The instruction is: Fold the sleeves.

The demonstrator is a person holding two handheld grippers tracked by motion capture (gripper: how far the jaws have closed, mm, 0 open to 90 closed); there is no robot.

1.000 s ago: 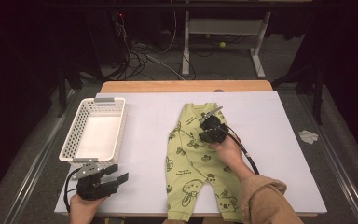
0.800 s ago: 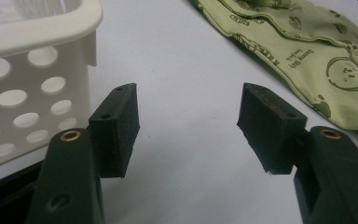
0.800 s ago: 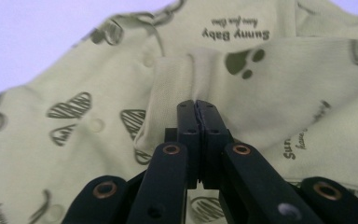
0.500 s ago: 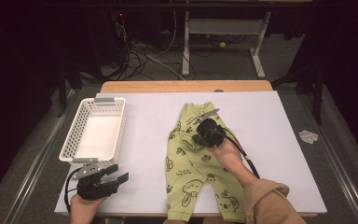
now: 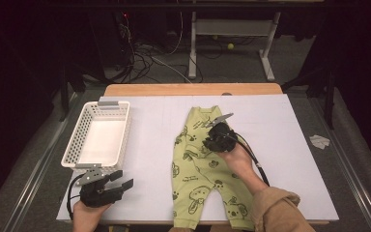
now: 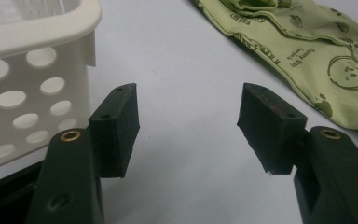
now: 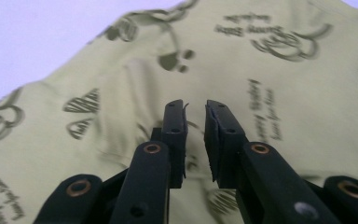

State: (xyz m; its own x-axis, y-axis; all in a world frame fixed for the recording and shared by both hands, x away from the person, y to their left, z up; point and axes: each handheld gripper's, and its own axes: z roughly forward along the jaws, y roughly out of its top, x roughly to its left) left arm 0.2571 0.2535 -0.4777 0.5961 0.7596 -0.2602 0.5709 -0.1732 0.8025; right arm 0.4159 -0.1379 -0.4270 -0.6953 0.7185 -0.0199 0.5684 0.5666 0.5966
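A light green baby garment (image 5: 198, 166) with dark prints lies flat on the white table top (image 5: 290, 130), legs toward the person. My right gripper (image 5: 210, 141) hovers close over its upper half, pointing down at the cloth (image 7: 121, 70). The right gripper (image 7: 196, 126) has just been opening: a narrow gap shows between its pads, with nothing in it. My left gripper (image 5: 121, 179) rests at the table's near left, open wide and holding nothing. Through the left gripper (image 6: 189, 126) I see bare table, with the garment (image 6: 307, 51) off to the upper right.
A white perforated basket (image 5: 79, 145) stands at the table's left, just beyond the left gripper, and its corner (image 6: 28, 70) sits close to the left jaw. Bare white table lies between basket and garment. Cables and a stand's legs lie on the floor behind.
The right gripper has slid a little toward the person over the garment, and its jaws have parted slightly. The left gripper has stayed still.
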